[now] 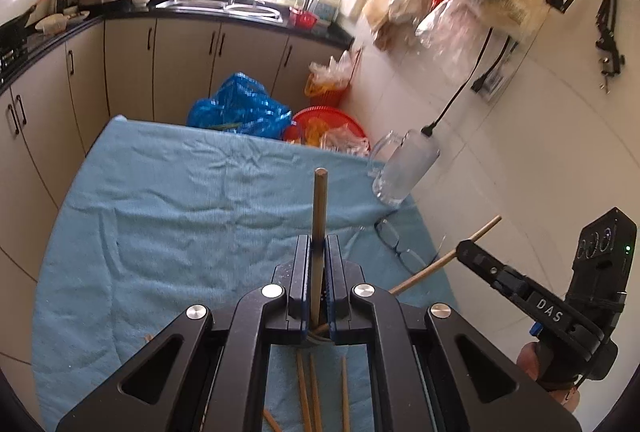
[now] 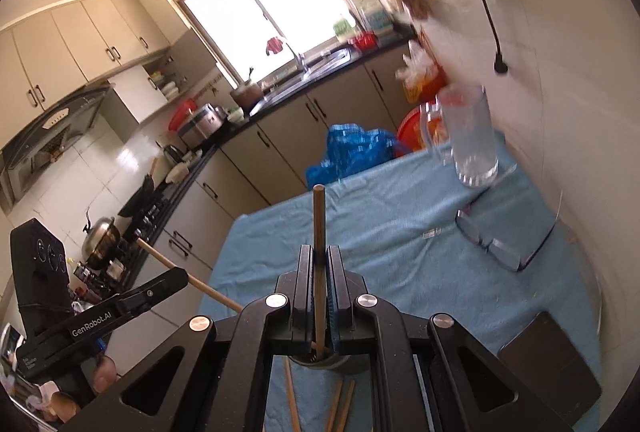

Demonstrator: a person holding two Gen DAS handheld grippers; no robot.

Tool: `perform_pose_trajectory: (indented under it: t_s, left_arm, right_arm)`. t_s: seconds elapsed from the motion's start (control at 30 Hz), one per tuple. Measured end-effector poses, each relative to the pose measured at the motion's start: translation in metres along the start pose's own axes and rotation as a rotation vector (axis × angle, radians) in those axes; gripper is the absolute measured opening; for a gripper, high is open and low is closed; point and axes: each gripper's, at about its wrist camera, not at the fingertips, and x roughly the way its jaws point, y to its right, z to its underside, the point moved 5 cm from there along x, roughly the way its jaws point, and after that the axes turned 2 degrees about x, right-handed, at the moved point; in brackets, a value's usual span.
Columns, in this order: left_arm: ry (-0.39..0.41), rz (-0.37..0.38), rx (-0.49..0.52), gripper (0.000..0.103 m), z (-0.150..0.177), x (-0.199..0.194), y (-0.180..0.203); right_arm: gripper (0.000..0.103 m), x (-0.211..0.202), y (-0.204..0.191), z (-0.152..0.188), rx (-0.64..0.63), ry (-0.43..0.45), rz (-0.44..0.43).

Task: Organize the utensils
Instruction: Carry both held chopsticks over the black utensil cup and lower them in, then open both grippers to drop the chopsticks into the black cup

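Observation:
My left gripper [image 1: 319,244] is shut on a wooden chopstick [image 1: 320,207] that stands up between its jaws. My right gripper [image 2: 319,254] is shut on another wooden chopstick [image 2: 319,224], also upright. Each gripper shows in the other's view, the right gripper [image 1: 472,246] and the left gripper [image 2: 176,278], each with its chopstick sticking out. Both hang over a round metal holder [image 2: 320,362] on the blue cloth [image 1: 180,224], seen just below the jaws. Several loose chopsticks [image 1: 312,392] lie on the cloth beneath; they also show in the right wrist view [image 2: 340,408].
A glass mug [image 1: 404,167] stands at the table's far right by the wall, with folded glasses [image 1: 396,244] in front of it. A dark flat object [image 2: 548,356] lies near the right edge. Blue bag [image 1: 240,107] and red baskets [image 1: 328,119] sit beyond the table.

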Motion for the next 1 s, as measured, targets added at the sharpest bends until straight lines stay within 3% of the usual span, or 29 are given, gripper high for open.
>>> perform_pose_trajectory:
  t_s: [0.2, 0.33, 0.4, 0.47, 0.53, 0.73, 1.0]
  left_arm:
    - [-0.033, -0.009, 0.017, 0.006, 0.008, 0.013, -0.001]
    - [-0.027, -0.013, 0.029, 0.007, 0.010, 0.014, 0.001]
    - [-0.029, -0.009, 0.033, 0.010, 0.009, 0.014, 0.002]
    - [-0.018, -0.007, 0.035, 0.024, 0.009, 0.009, 0.003]
    - [0.007, -0.012, 0.047, 0.030, 0.008, 0.002, 0.004]
    - [0.065, -0.020, 0.058, 0.041, 0.014, -0.029, 0.002]
    - [0.068, -0.058, 0.010, 0.043, 0.055, -0.056, -0.035]
  right_arm:
    - [0.007, 0.028, 0.011, 0.017, 0.011, -0.075, 0.017]
    - [0.009, 0.032, 0.015, 0.019, 0.004, -0.080, 0.023]
    - [0.009, 0.030, 0.015, 0.017, 0.007, -0.073, 0.022]
    - [0.011, 0.026, 0.015, 0.016, 0.003, -0.061, 0.020]
    - [0.017, 0.019, 0.015, 0.016, -0.001, -0.047, 0.023]
    - [0.029, -0.011, 0.013, 0.021, -0.009, 0.006, 0.010]
    - [0.033, -0.023, 0.015, 0.067, -0.011, -0.033, -0.007]
